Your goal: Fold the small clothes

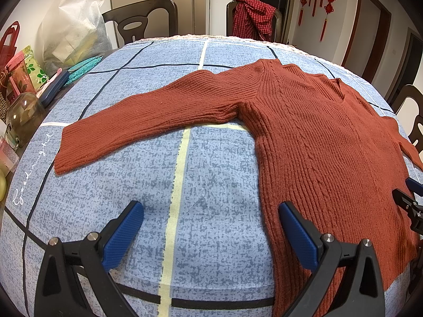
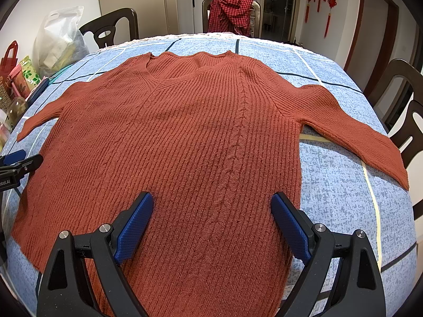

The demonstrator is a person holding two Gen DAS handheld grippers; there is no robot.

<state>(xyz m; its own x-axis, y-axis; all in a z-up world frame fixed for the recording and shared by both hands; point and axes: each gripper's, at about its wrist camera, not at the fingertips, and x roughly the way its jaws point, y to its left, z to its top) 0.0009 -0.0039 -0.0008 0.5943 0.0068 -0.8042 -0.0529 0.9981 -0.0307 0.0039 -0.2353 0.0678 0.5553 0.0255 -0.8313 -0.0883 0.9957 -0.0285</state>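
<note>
Worktop (image 1: pixel 132 158) under a blue cloth with dark and pale grid lines; its near edge and both sides run out of each view. Sweater (image 2: pixel 201 137) — rust-red rib knit with a V-neck and a cable column down the front — lies flat, front up, across the middle of the worktop, collar toward the far edge and both sleeves spread out to the sides. In the left wrist view its right sleeve and right hem corner are cut off at the frame edge; in the right wrist view the hem is hidden behind the near gripper. Chairs stand behind the worktop, one draped with a red checked garment (image 2: pixel 232 10). A white bag (image 1: pixel 74 26) and small items at the worktop's left edge are too blurred to identify. Left gripper (image 1: pixel 211 227): jaws spread wide and empty, one blue pad over bare cloth, the other above the sweater's side edge near the hem. Right gripper (image 2: pixel 211 216): jaws spread wide and empty, both pads above the lower body of the sweater — contact cannot be told.
</note>
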